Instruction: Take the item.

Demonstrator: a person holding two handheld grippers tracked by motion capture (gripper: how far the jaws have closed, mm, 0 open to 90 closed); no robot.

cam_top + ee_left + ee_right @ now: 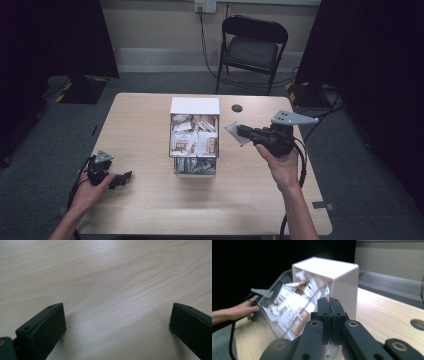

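1. High view: the right gripper [239, 133] pinches a small pale paper sachet [233, 132] above the light wooden table [140, 200], right of the white box with clear sachet-filled drawers [194, 106]; the left gripper [125, 177] rests on the table.
2. Left gripper view: jaws wide, nothing between.
3. Right gripper view: jaws clamped on the sachet [329, 297].

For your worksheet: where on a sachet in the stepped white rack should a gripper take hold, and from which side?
Grip a sachet by its upper edge, coming from above: the rack is open on top and the sachets stand packed side by side.
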